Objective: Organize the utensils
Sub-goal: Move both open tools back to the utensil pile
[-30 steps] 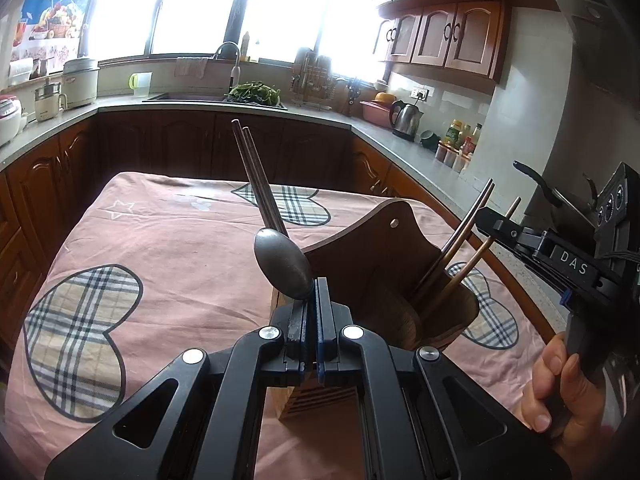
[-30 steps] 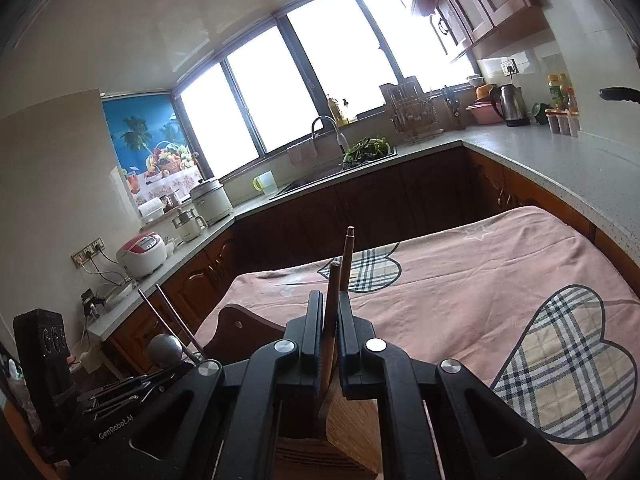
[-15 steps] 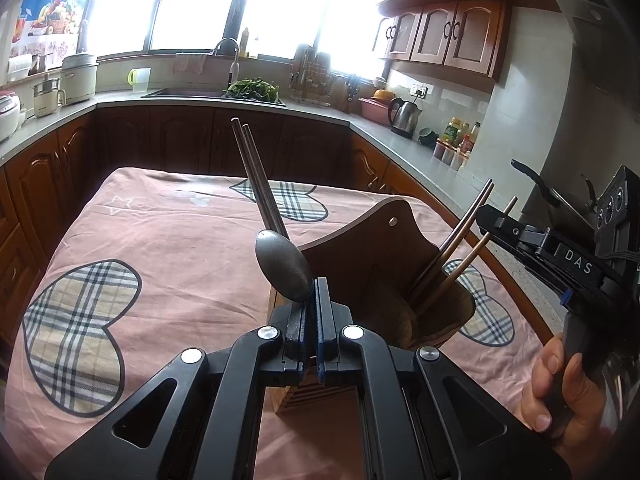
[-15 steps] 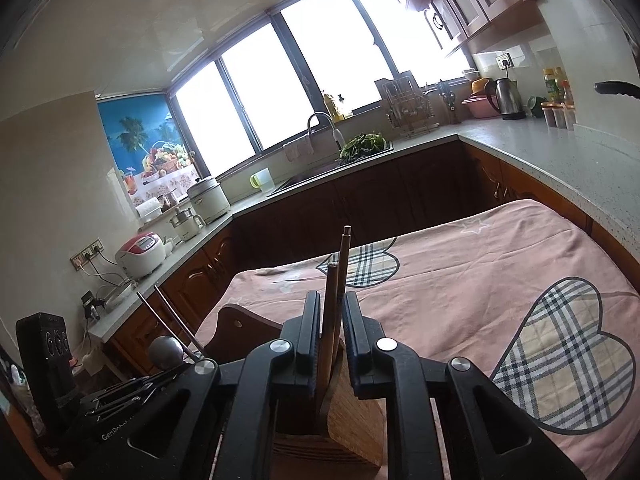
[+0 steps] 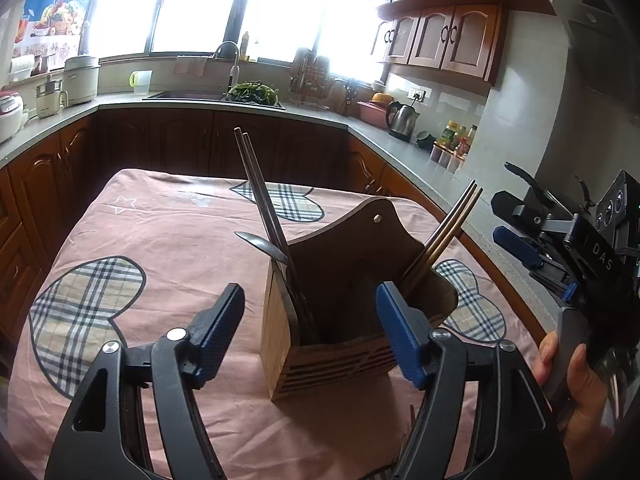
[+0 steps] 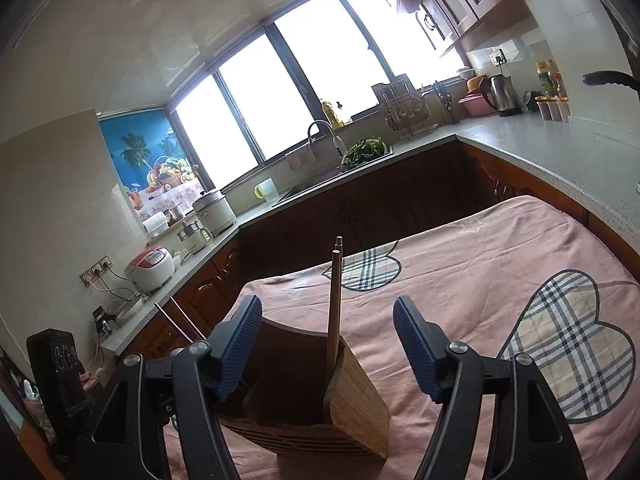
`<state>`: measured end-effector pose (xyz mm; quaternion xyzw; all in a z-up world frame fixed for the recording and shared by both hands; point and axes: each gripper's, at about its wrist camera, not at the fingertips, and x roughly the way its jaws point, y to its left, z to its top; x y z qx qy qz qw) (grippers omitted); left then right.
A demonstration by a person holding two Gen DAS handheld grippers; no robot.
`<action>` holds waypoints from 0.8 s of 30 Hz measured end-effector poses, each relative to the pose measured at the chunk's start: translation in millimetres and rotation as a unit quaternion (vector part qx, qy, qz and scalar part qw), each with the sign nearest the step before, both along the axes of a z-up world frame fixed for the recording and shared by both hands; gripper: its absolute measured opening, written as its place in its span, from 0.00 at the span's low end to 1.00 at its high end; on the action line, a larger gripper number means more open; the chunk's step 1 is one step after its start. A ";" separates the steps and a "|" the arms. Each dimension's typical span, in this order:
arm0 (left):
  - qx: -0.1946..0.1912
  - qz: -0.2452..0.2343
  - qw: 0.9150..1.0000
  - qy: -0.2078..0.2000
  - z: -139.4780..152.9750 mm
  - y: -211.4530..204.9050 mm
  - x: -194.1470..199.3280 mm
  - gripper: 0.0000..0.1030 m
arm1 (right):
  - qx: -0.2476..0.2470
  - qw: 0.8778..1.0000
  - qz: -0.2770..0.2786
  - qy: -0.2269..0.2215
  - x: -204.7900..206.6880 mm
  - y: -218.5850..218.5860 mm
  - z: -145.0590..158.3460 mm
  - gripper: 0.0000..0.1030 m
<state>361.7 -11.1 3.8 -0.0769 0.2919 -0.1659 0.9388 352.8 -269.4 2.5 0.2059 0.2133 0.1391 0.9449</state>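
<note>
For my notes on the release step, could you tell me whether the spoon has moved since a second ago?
Yes. The spoon has dropped: its bowl, which stood above the wooden holder rim, now lies tipped against the rim's left edge.

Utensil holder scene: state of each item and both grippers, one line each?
left gripper: open, jaws just opened, nothing between the pads
right gripper: open, jaws just opened, brown chopsticks between the pads, untouched
wooden holder: upright on the cloth
spoon: in holder, bowl end up
dark chopsticks: in holder, leaning
brown chopsticks: in holder, released
</note>
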 end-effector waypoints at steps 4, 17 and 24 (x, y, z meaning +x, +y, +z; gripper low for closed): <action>-0.003 0.006 1.000 -0.002 2.7 7.8 -16.2 0.89 | 0.007 1.000 0.000 -0.012 -15.7 -4.3 7.0 0.90; -0.035 0.018 0.999 0.029 -5.9 35.0 -77.6 0.92 | 0.020 1.000 -0.012 -0.001 -79.8 -20.1 12.8 0.93; -0.045 0.019 0.998 0.032 -6.7 40.9 -107.8 0.92 | 0.019 1.000 -0.010 0.017 -118.6 -23.3 6.0 0.93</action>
